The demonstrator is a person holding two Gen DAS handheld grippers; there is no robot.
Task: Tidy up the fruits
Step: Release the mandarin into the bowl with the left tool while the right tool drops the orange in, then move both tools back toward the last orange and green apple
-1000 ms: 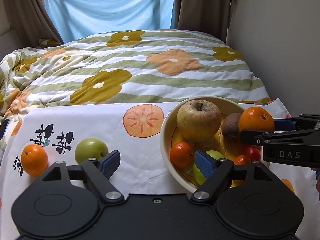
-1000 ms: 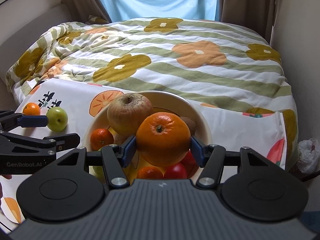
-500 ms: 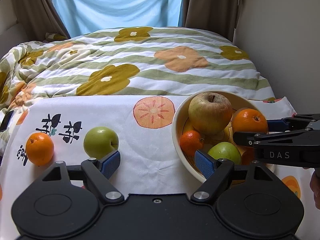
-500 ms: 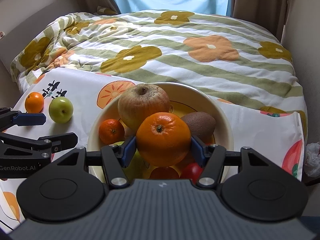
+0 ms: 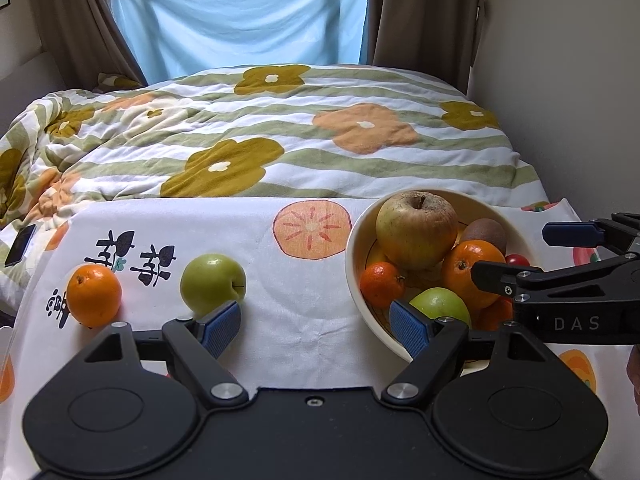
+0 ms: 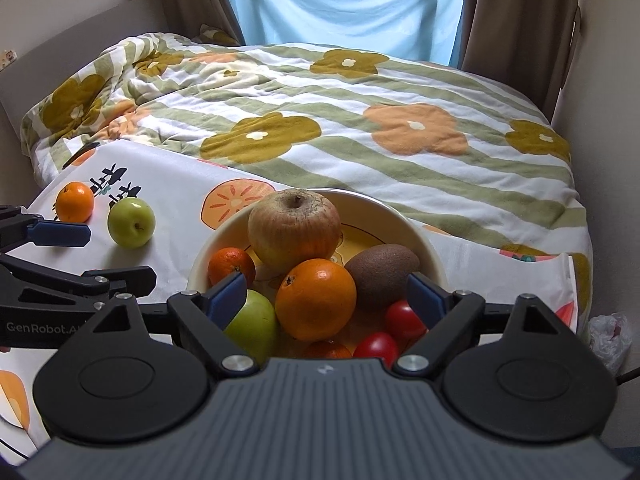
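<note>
A cream bowl (image 6: 416, 228) (image 5: 354, 264) on the white printed cloth holds a big brownish apple (image 6: 294, 230), a large orange (image 6: 316, 300) (image 5: 468, 272), a kiwi (image 6: 382, 276), a small mandarin (image 6: 231, 266), a green apple (image 6: 254, 322) and red tomatoes (image 6: 404, 320). My right gripper (image 6: 326, 296) is open above the bowl, its jaws wide on either side of the large orange and apart from it. A loose green apple (image 5: 212, 284) and a loose orange (image 5: 93, 294) lie on the cloth at left. My left gripper (image 5: 316, 326) is open and empty over the cloth between the loose apple and the bowl.
The cloth (image 5: 304, 320) covers a low table against a bed with a flowered striped quilt (image 5: 280, 148). A wall (image 5: 560, 80) is at the right. A phone (image 5: 20, 245) lies at the far left. A white plastic bag (image 6: 610, 340) sits on the floor at right.
My right gripper has opened and let the large orange down into the bowl, then drawn back a little. My left gripper has risen and pulled back.
</note>
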